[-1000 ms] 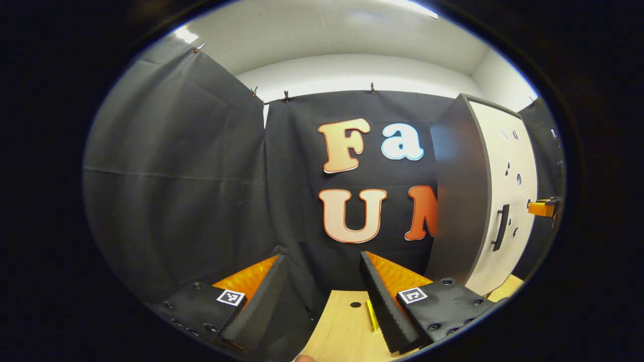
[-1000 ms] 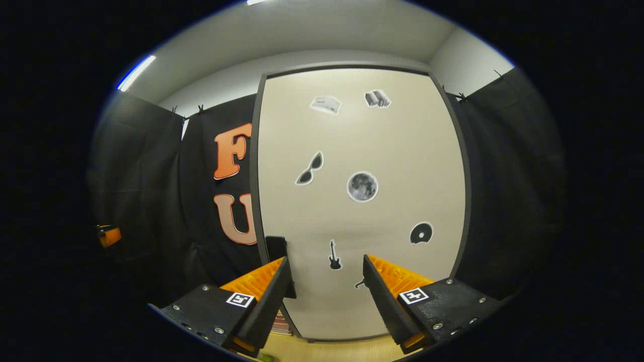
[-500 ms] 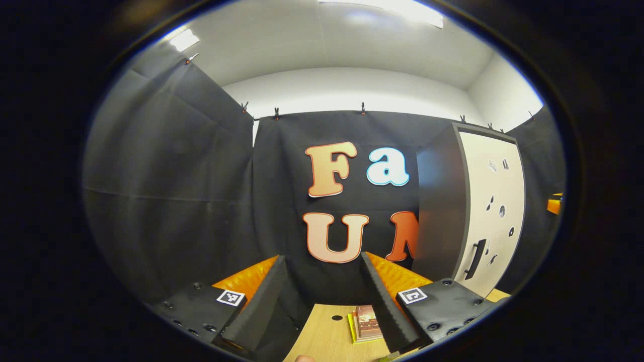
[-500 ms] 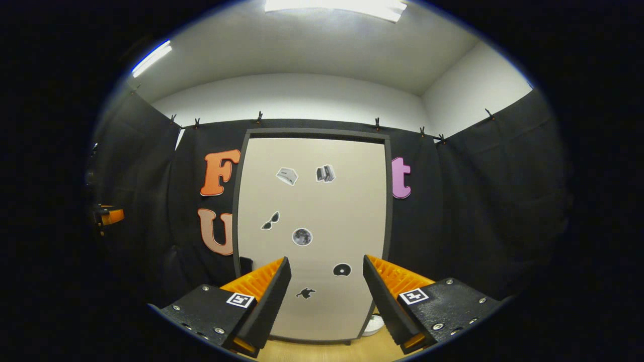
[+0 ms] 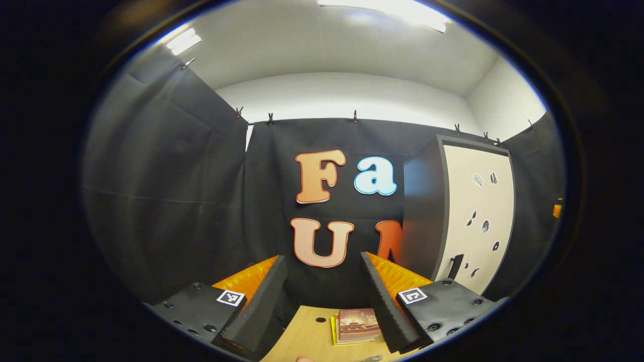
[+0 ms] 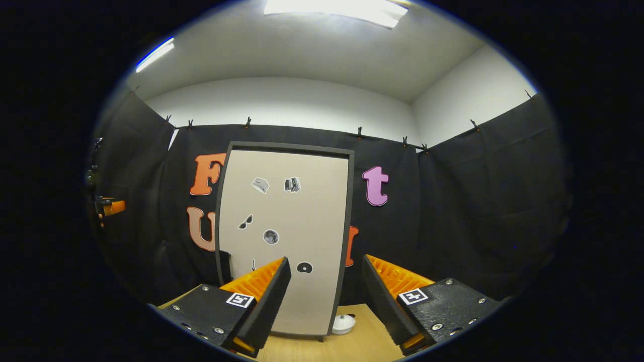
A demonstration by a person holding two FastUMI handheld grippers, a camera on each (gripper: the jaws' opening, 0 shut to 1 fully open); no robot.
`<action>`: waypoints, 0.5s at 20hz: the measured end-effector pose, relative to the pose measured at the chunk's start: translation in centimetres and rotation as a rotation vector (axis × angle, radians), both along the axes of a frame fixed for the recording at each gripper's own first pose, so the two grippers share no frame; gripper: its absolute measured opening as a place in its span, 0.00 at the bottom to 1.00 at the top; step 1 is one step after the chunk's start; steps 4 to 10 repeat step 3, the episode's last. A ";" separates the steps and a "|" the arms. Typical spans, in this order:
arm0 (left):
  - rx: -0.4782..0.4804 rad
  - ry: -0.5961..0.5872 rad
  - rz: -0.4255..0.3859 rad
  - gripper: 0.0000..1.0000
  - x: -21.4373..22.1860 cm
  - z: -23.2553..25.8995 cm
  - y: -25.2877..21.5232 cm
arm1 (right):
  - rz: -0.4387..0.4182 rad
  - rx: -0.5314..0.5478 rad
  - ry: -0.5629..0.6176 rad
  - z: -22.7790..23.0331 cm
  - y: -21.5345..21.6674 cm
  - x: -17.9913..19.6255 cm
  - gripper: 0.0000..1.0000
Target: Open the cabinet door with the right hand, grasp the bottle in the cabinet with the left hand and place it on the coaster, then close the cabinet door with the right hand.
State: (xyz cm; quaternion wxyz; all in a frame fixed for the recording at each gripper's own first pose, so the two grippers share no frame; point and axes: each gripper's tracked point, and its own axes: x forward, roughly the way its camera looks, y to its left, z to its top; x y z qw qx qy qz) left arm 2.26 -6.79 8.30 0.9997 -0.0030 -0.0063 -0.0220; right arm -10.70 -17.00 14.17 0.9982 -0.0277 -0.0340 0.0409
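Both claws are spread wide, left claw (image 5: 322, 296) and right claw (image 6: 324, 296). Far ahead stands the cabinet (image 6: 284, 241), door closed. Left gripper view adds books (image 5: 357, 324) on the table (image 5: 307, 337).

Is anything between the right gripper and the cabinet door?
Nothing visible. The right gripper is open and faces the shut cabinet door across bare table. The handle sits at the door's left edge, partly hidden behind the gripper's left finger.
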 end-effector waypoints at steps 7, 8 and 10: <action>-0.024 0.011 0.021 0.95 -1.4 0.1 -0.6 | 0.013 0.004 -0.003 0.0 -1.6 0.1 0.89; -0.024 0.011 0.021 0.95 -1.4 0.1 -0.6 | 0.013 0.004 -0.003 0.0 -1.6 0.1 0.89; -0.024 0.011 0.021 0.95 -1.4 0.1 -0.6 | 0.013 0.004 -0.003 0.0 -1.6 0.1 0.89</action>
